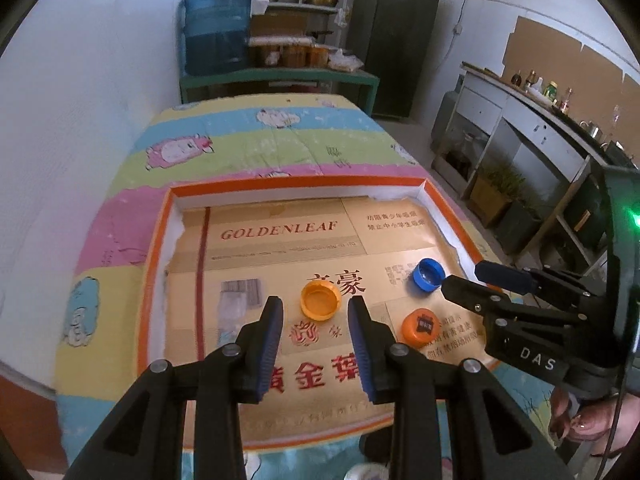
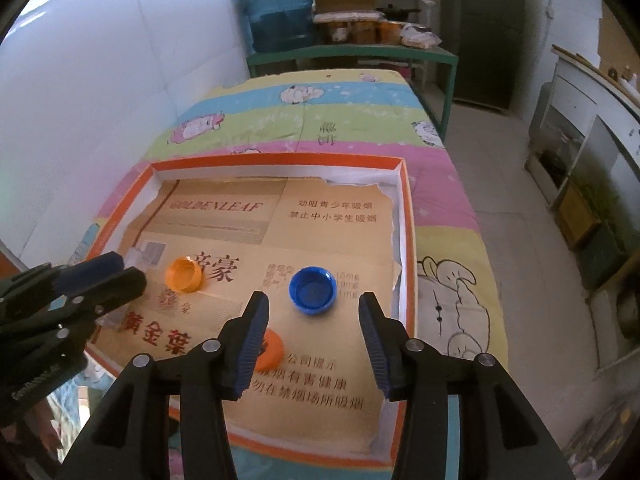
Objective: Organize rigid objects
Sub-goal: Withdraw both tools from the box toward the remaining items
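My left tongs [image 1: 316,320] and right tongs [image 2: 314,322] are both open and hold nothing. The blue cap [image 2: 312,290] looks light, hard and slippery. I would pinch its rim.

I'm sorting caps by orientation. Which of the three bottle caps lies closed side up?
The darker orange cap nearest the tray's front edge: its flat labelled top faces up, while the blue cap and lighter orange cap show hollow insides.

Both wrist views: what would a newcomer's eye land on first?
Three bottle caps in the orange-rimmed tray lined with gold cardboard: an orange cap lying open side up just ahead of the left tool, a blue cap open side up ahead of the right tool, and a second orange cap top side up nearest the viewer. Both tools are open and hold nothing.
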The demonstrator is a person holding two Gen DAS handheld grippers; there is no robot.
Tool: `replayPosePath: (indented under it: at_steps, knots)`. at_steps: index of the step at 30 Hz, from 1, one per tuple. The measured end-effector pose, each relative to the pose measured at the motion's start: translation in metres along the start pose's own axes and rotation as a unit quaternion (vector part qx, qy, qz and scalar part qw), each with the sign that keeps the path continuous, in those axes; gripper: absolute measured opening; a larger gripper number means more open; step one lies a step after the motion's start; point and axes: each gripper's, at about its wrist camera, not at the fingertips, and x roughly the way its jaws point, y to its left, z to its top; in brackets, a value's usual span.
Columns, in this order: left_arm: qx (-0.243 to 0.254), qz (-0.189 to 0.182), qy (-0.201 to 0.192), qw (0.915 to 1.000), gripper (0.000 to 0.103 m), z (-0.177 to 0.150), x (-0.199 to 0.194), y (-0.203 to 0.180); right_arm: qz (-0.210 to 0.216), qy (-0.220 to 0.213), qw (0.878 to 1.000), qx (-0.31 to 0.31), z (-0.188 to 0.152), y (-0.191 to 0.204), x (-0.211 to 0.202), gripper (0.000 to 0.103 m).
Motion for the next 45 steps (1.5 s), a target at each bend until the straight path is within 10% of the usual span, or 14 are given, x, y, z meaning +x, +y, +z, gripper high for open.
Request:
replayPosePath:
  at_steps: [45]
  knots:
    - [-0.066, 0.036, -0.020, 0.9970, 0.034, -0.078, -0.080, 0.041, -0.002, -0.035, 0.999, -0.018, -0.092, 0.071, -0.085, 0.049]
